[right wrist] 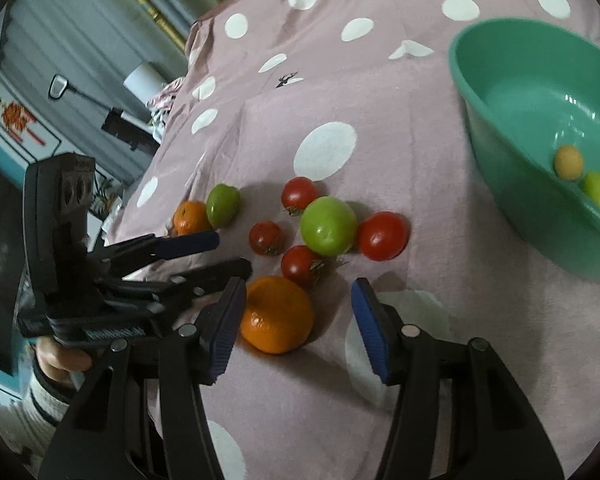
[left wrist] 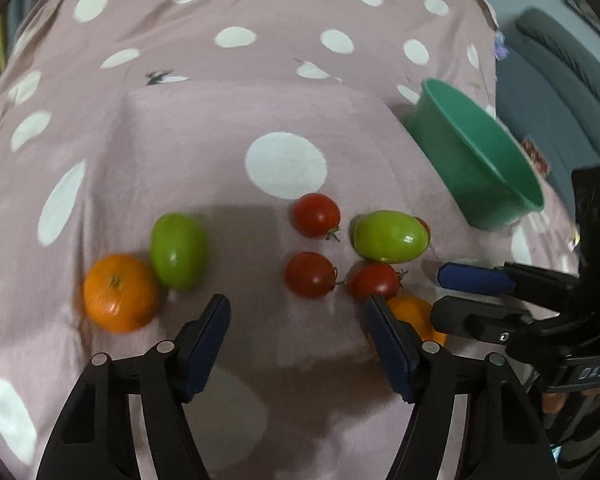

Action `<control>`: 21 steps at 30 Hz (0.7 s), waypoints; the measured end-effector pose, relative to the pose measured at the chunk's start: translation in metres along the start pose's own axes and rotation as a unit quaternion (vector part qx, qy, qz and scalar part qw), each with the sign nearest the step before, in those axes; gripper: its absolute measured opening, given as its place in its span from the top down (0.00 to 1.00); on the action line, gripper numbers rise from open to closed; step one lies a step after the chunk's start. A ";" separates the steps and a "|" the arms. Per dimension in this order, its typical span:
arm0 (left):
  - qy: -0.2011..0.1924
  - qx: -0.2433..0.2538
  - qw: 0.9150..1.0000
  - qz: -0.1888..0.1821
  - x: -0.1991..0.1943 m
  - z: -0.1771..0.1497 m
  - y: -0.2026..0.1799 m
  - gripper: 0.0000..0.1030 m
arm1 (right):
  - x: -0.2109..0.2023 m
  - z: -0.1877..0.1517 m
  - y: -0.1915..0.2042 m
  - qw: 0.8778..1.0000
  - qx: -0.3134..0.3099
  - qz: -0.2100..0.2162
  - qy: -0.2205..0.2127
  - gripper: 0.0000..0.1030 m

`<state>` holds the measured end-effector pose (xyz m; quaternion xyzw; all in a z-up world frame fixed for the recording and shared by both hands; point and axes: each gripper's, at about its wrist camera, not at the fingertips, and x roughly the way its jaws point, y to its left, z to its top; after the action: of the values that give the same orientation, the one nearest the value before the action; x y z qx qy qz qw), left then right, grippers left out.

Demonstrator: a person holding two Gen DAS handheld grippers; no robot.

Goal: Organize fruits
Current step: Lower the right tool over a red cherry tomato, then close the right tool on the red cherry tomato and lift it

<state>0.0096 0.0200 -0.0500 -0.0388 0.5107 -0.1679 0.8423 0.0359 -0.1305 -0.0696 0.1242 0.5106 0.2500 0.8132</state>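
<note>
A: Biggest first. Pink polka-dot cloth [right wrist: 380, 92] covers the whole surface, and the teal bowl [right wrist: 500, 100] sits on it. Taking the bowl as landmark, what's where?

B: A few small fruits lie inside it already, yellowish-green and orange. The rest sit loose on the cloth beside the bowl, none touching it.

A: Grippers?

B: Right gripper [right wrist: 298, 326] has its jaws spread wide, nothing held, and is low over the near orange [right wrist: 277, 314]. One pad is just beside the fruit. Left gripper [left wrist: 298, 344] is also spread and empty, pointing at open cloth farther from the bowl.

A: Fruits, big to small?

B: Near orange, then the green fruit [right wrist: 328, 231] closer to the bowl, ringed by four red tomatoes. Nearest the bowl is one tomato [right wrist: 383, 236]. A second orange [left wrist: 120, 293] and a second green fruit [left wrist: 179, 251] touch each other, farthest from the bowl.

A: Risks?

B: The two grippers are v. close, so the fingers may clash. An off-centre squeeze on the round orange could squirt it into the tomato [right wrist: 300, 265] right by it and scatter the cluster. The soft cloth lets fruit roll, poss. off the edge.
</note>
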 end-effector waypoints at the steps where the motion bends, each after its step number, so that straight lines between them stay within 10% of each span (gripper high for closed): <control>1: 0.002 0.005 1.000 -0.001 0.003 0.001 -0.001 0.41 | 0.002 0.001 -0.001 1.000 0.004 0.000 0.001 0.48; 21: 0.009 0.042 0.999 0.017 0.027 0.019 0.001 0.71 | 0.015 0.021 -0.002 0.999 -0.005 -0.018 0.043 0.57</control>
<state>0.0374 0.0108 -0.0639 0.0071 0.5114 -0.1753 0.8412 0.0603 -0.1228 -0.0731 0.1001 0.5465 0.2427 0.7952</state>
